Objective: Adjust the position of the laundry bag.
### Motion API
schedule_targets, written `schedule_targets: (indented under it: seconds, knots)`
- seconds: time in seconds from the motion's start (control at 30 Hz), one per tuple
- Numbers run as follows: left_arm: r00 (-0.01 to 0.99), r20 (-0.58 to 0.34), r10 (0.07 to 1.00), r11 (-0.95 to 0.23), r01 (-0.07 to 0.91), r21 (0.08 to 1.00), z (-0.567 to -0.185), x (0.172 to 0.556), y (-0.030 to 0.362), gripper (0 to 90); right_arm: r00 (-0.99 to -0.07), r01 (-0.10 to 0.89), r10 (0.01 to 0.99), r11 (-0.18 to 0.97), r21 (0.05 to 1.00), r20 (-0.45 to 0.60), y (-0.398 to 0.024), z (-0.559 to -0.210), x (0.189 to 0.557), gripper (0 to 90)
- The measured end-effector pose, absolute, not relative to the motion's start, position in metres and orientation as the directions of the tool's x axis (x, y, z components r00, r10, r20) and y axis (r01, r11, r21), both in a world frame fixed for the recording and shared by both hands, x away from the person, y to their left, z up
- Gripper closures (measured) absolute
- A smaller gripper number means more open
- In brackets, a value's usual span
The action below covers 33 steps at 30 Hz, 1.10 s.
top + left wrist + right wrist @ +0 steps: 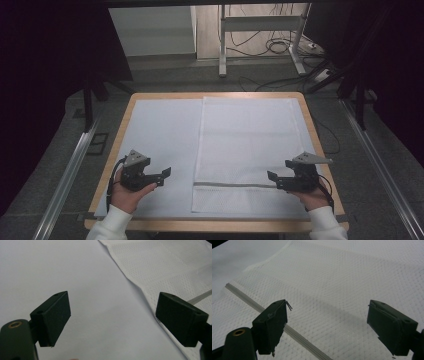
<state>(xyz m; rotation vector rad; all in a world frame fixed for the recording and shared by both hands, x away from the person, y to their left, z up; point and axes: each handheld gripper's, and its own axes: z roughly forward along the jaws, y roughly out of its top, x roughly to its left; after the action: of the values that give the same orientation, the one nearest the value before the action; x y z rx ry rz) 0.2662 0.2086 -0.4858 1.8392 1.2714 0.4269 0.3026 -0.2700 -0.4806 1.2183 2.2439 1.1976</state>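
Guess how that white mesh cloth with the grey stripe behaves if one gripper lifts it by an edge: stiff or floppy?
Probably floppy: the white mesh cloth lies fully flat on the table cover, so it would likely drape and sag from one pinch. It looks thin and open-weave, so likely light. The grey stripe may be slightly firmer.

Dim, soft overhead light; dark edges
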Motion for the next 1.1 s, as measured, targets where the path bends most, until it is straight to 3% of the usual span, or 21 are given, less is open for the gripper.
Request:
schedule_targets:
  seconds: [0.13,1.1]
  knots:
    - [0.445,-0.137,0.885,-0.180,0.598,0.781,-0.483,0.265,0.200,11.7,-0.604,0.521,0.793,0.320,0.792,0.077,-0.273,-0.480,0.302,16.0]
    - [0.435,-0.229,0.871,-0.155,0.686,0.711,-0.472,0.275,0.170,16.0,-0.573,0.525,0.819,0.330,0.784,0.039,-0.273,-0.480,0.311,15.6]
